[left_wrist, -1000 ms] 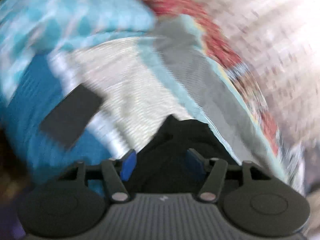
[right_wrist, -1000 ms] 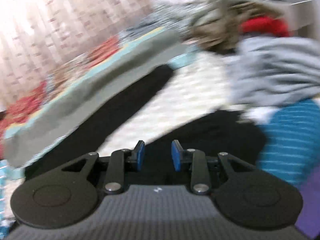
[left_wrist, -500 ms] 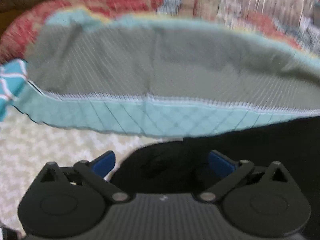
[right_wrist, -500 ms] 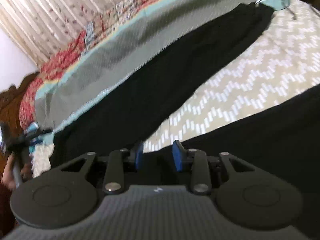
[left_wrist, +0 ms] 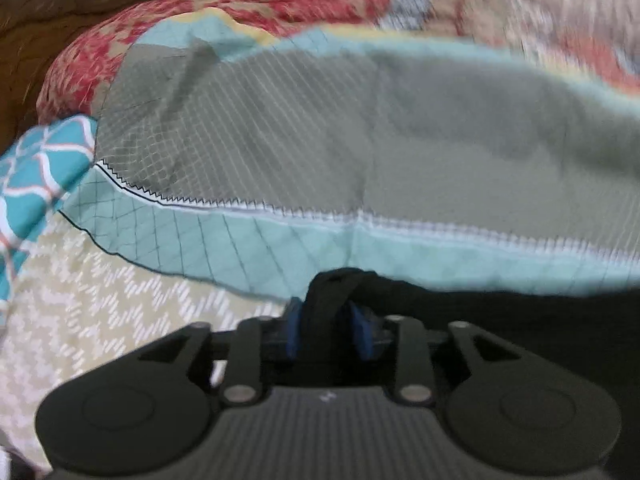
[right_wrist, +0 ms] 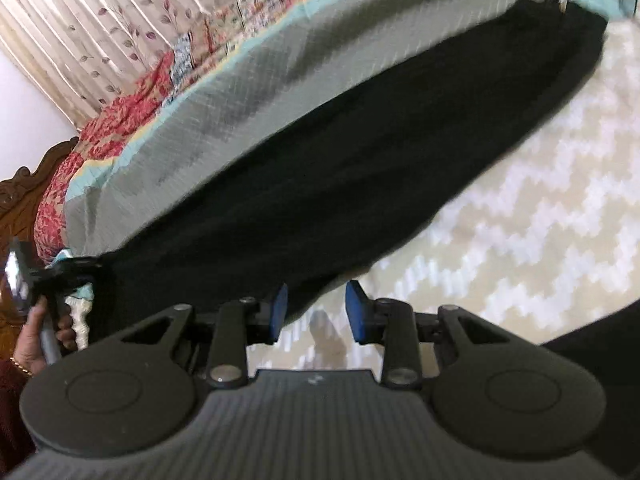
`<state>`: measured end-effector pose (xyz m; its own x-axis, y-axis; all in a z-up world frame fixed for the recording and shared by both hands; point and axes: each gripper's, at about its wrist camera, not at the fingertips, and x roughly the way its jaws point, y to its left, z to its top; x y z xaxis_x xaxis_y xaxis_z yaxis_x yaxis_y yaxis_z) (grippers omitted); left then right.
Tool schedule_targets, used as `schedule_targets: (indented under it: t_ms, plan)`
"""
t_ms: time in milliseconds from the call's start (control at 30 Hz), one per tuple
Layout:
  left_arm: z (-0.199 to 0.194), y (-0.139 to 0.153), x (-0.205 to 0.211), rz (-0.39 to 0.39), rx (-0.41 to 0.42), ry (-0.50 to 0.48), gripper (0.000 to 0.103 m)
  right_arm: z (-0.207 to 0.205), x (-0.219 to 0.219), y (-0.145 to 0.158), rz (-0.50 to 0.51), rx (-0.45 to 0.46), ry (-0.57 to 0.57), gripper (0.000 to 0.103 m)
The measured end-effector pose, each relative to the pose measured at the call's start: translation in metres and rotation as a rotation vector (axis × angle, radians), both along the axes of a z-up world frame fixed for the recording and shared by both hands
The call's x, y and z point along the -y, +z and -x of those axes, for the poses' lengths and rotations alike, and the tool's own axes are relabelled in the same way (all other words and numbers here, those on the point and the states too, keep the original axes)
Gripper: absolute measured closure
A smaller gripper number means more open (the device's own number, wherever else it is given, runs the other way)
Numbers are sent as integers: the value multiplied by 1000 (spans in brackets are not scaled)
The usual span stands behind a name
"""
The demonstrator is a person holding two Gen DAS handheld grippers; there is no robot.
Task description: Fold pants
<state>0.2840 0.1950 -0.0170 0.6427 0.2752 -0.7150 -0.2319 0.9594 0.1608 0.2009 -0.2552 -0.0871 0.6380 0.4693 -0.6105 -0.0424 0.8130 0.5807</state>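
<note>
Black pants (right_wrist: pixel 360 168) lie stretched out on a cream zigzag bedspread (right_wrist: pixel 540 216), one leg running along a grey quilt. My left gripper (left_wrist: pixel 328 328) is shut on a bunched corner of the black pants (left_wrist: pixel 332 292) at their end near the quilt's teal border. It also shows at the far left of the right wrist view (right_wrist: pixel 60 276), held by a hand. My right gripper (right_wrist: pixel 316 312) is open, with the pant leg's lower edge just beside its left finger and bare bedspread between the fingers. More black fabric (right_wrist: pixel 600 380) lies at the lower right.
A grey quilt (left_wrist: pixel 400 132) with a teal border lies folded along the far side of the pants. Beyond it are a red floral cover (left_wrist: pixel 240 8), a wooden headboard (right_wrist: pixel 24 196) and curtains (right_wrist: pixel 120 20). A teal patterned pillow (left_wrist: pixel 32 168) sits left.
My left gripper has closed on the pants' corner; it was open half a second ago. My right gripper has opened wider and the black fabric no longer fills its gap.
</note>
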Motion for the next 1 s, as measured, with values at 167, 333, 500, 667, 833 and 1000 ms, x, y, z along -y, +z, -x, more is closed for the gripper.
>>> schedule_targets:
  t_ms: [167,333,500,667,833,1000]
  plan:
    - [36,20,1,17,15,-46,47,15,-8,8,-4,15,63,67]
    - [97,59,-29,105,93,-45,41,24,-15,17,-20,51,119,67]
    - [169,58,-55,202,70,-2,41,17,-24,-12,61,-60,116,74]
    - [225,38,-78,235,34,98,39,20,-1,13,60,-19,66,72]
    - [216,45,-85,246,47,112,39,7,51,46,133,67,-37,70]
    - [151,49,-88,224,90,153,25,-46,121,71,232,164,-222,53]
